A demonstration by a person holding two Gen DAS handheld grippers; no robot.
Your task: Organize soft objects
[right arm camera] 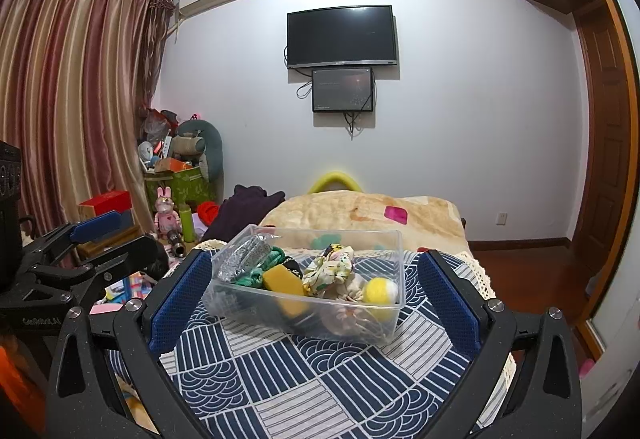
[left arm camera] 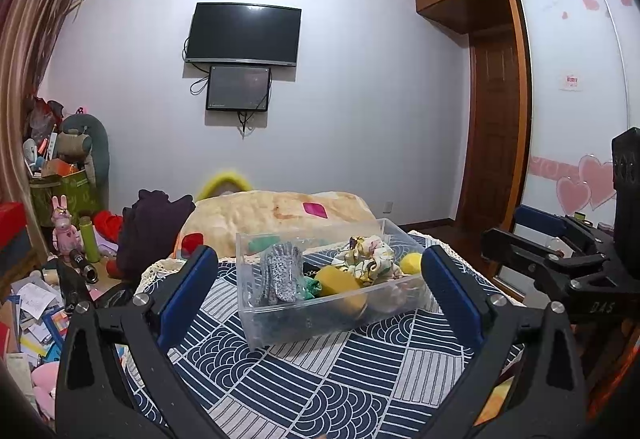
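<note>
A clear plastic bin (left arm camera: 256, 323) (right arm camera: 394, 243) stands on a blue-and-white patterned cloth. It holds a grey speckled cloth (left arm camera: 280, 273) (right arm camera: 244, 257), a yellow sponge (left arm camera: 340, 281) (right arm camera: 284, 281), a floral scrunchie (left arm camera: 370, 259) (right arm camera: 330, 269), a green knit piece (right arm camera: 256, 277) and a yellow-white ball (left arm camera: 411, 263) (right arm camera: 380, 289). My left gripper (left arm camera: 320, 275) is open and empty, its fingers wide either side of the bin, short of it. My right gripper (right arm camera: 316, 275) is likewise open and empty. Each gripper shows at the edge of the other's view.
The patterned cloth (left arm camera: 340, 379) (right arm camera: 320, 379) covers a small surface with a lace edge. A beige blanket (left arm camera: 280, 215) (right arm camera: 360, 215) lies behind. Clutter, toys and boxes (left arm camera: 60, 239) (right arm camera: 172, 191) fill the left. A wooden door and wardrobe (left arm camera: 496, 119) stand on the right.
</note>
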